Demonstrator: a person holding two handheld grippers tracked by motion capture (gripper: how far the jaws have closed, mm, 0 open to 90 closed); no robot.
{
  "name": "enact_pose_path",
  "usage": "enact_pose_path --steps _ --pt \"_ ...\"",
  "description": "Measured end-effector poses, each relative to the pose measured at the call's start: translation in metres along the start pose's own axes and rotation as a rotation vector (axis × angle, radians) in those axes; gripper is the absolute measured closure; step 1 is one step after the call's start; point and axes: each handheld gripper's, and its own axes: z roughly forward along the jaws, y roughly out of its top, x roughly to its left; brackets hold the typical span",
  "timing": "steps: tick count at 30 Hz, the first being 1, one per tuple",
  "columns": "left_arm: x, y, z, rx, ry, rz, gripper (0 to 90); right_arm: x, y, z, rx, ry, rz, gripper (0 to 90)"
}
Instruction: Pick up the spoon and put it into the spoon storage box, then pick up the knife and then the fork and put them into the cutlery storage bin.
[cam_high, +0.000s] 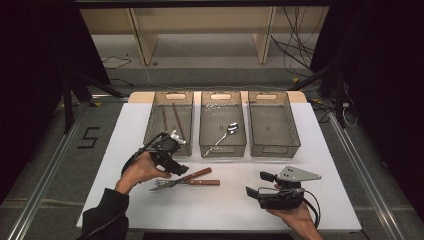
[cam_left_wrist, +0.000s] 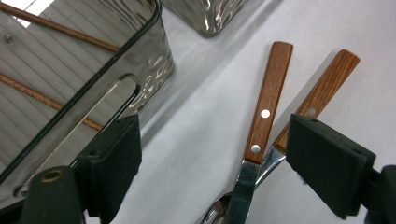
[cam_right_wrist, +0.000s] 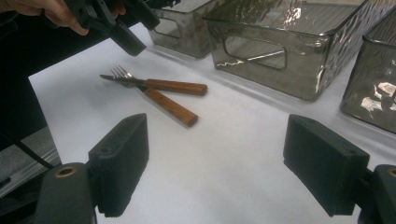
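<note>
Jaws spread wide and empty, the left gripper (cam_high: 172, 161) hangs just above the wooden-handled knife (cam_left_wrist: 261, 126) and fork (cam_left_wrist: 317, 100), which lie crossed on the white table (cam_high: 240, 200). In the left gripper view the two handles fan out between the black pads (cam_left_wrist: 119, 158), the knife blade overlapping the fork's steel neck, with neither pad touching either piece. In the high view the pair sits near the middle of the table, just in front of the trays, handles pointing right and tines pointing left.

At the near right, the right gripper (cam_high: 255, 185) is held low over bare table, its jaws likewise open wide with nothing between them; it is well apart from the cutlery, which shows to its far left in the right gripper view.

Three smoky clear plastic bins stand side by side along the far edge. The left bin (cam_high: 155, 131) holds a pair of brown chopsticks (cam_high: 177, 120), the middle bin (cam_high: 222, 148) a metal spoon (cam_high: 227, 132), and the right bin (cam_high: 295, 135) has a bare floor.
</note>
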Motion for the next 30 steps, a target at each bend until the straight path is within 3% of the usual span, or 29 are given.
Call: enact_pose_path --steps 7,13,19,24,30 --pt "-0.003 0.002 0.005 0.025 -0.013 0.016 20.3 0.001 0.0 0.0 0.001 0.001 -0.003 23.0" --pt "-0.009 0.008 0.008 0.066 -0.012 0.065 24.4 0.0 0.0 0.001 0.001 0.003 -0.006 23.0" --pt "-0.014 0.013 0.011 0.073 -0.016 0.09 28.5 -0.001 -0.001 0.0 0.003 0.002 -0.001 23.0" --pt "-0.017 0.016 0.018 0.109 -0.018 0.118 32.6 0.0 0.0 0.0 0.002 0.002 -0.009 23.1" --pt "-0.021 0.014 0.027 0.126 -0.054 0.134 38.8 0.001 0.0 0.001 0.005 0.002 -0.01 23.0"
